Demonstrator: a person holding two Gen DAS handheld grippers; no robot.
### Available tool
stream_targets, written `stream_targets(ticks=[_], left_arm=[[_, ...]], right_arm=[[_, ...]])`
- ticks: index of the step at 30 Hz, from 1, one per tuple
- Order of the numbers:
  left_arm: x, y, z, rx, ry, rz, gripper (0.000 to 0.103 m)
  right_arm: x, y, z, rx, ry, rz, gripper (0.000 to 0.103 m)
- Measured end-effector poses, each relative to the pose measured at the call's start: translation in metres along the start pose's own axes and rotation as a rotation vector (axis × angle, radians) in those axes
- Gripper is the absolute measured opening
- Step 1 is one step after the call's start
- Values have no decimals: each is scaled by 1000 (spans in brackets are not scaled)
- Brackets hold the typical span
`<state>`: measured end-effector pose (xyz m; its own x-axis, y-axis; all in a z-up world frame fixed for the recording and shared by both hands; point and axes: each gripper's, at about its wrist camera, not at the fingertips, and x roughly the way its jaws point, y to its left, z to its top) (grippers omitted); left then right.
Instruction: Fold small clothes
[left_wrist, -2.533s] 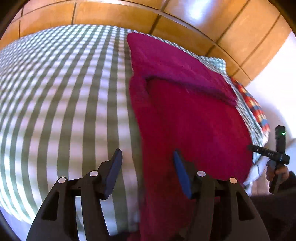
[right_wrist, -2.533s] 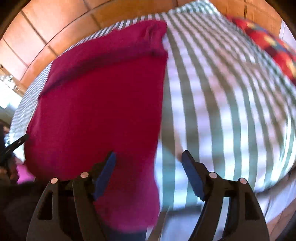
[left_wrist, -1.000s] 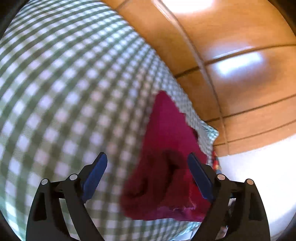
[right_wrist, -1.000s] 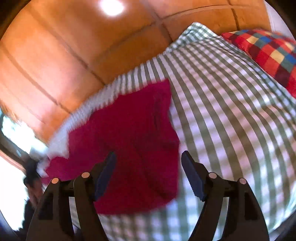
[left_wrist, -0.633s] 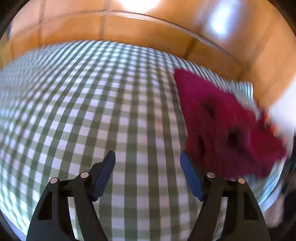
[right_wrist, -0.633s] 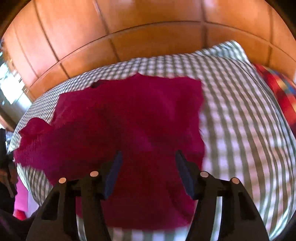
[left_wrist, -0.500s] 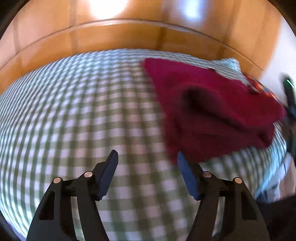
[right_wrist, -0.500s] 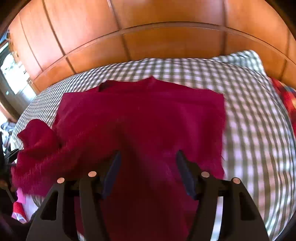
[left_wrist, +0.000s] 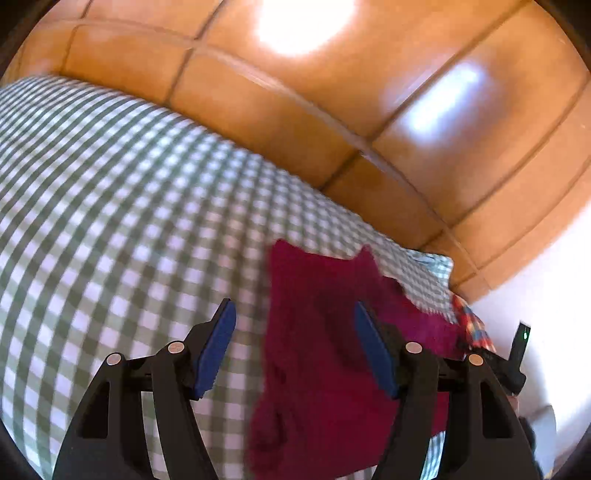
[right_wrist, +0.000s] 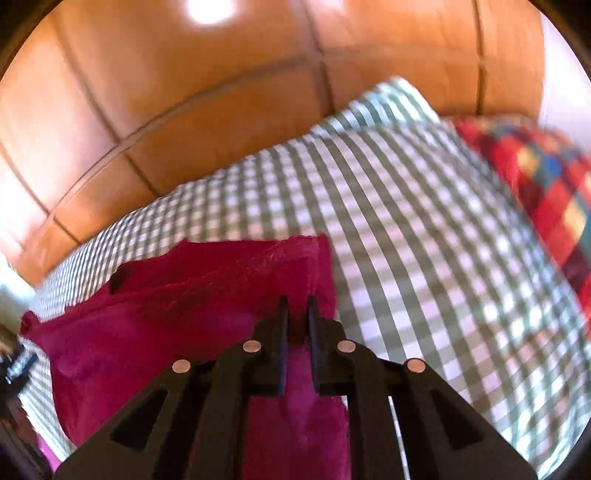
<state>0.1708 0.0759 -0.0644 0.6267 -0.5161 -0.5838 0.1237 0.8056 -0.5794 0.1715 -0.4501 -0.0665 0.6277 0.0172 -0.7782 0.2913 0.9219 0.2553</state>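
1. Fingers first, from the left wrist view: we see the left gripper (left_wrist: 291, 345) with its blue pads (left_wrist: 216, 343) standing apart and nothing pressed between them. Its jaws closed somewhat a moment ago and now hold at that gap.
2. Around those fingers we see the green checked bedcover (left_wrist: 110, 206) spreading out ahead and to the left, with the wooden headboard (left_wrist: 332, 110) beyond it. Far to the right, past the right finger, a patchwork cushion (left_wrist: 471, 325) peeks out beside the other gripper's handle (left_wrist: 517, 354).
3. We find the crimson garment (left_wrist: 317, 369) lying rumpled on the cover, under the gap and behind the right pad, which hides part of it.
4. From the right wrist view, we see the right gripper (right_wrist: 297, 314) with its fingers drawn nearly together; its jaws have just been closing, and a fold of the crimson garment (right_wrist: 184, 325) is pinched between them.
5. We see the garment spreading left of those fingers, the bedcover (right_wrist: 424, 258) bare to the right, and the cushion (right_wrist: 546, 184) further right.
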Motion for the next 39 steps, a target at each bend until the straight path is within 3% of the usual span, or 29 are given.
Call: stream_targets(ticks=[5, 11, 13, 15, 18, 23, 28, 31, 34, 35, 36, 39], left_arm=[[12, 1, -22, 106, 96, 19, 66], [48, -7, -25, 97, 153, -7, 65], [61, -12, -21, 103, 181, -32, 36], [67, -28, -21, 175, 181, -16, 6], [55, -41, -16, 220, 101, -23, 6], [46, -46, 10, 184, 19, -27, 6], [77, -47, 41, 140, 29, 74, 6], [106, -42, 53, 111, 86, 121, 6], [117, -27, 49, 72, 132, 146, 13], [114, -23, 47, 65, 133, 139, 25], [109, -16, 43, 50, 137, 125, 39], [79, -1, 25, 49, 138, 50, 43]], right_arm=[[24, -4, -16, -22, 33, -31, 9], [23, -4, -12, -14, 31, -12, 9], [15, -3, -8, -21, 24, -4, 9], [4, 2, -7, -45, 4, 10, 9], [-20, 11, -2, -83, -56, 29, 9], [-37, 24, 24, -91, -137, 48, 8], [-2, 32, 59, -57, -126, 1, 8], [37, 34, 67, -47, -43, -20, 9], [60, 29, 58, -37, 29, -32, 25], [59, 26, 53, -30, 36, -7, 47], [55, 22, 48, -23, 34, 24, 59], [28, 7, 24, -26, 25, 81, 66]])
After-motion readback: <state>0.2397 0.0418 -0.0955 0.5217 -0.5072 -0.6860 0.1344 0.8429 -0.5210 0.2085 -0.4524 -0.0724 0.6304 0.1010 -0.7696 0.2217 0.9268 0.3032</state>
